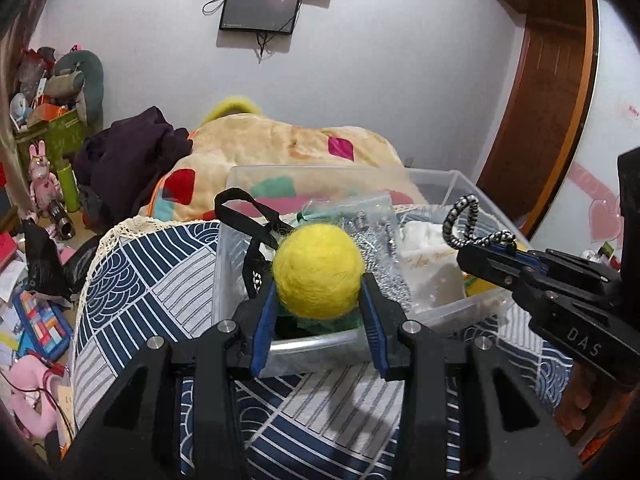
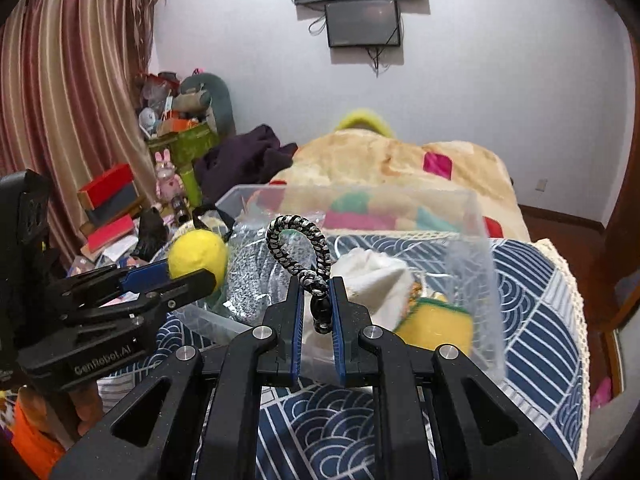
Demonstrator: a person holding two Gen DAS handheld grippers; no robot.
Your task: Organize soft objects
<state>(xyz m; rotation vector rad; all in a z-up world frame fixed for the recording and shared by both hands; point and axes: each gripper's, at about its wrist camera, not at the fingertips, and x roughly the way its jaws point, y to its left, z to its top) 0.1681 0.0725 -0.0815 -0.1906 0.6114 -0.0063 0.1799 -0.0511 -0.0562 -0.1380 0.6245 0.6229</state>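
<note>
Gripping yellow ball [image 1: 318,271] in left gripper [image 1: 320,304], over clear bin [image 1: 460,308], braided loop [image 2: 300,248] in right gripper [image 2: 316,312]

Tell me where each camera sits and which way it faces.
Left wrist: on the left gripper, facing the clear bin; fingers pinch a yellow ball; right gripper enters from the right.
Right wrist: on the right gripper, same heading; fingers pinch a braided loop; left gripper at left.
Shared: bin, ball, loop, wall screens.
</note>
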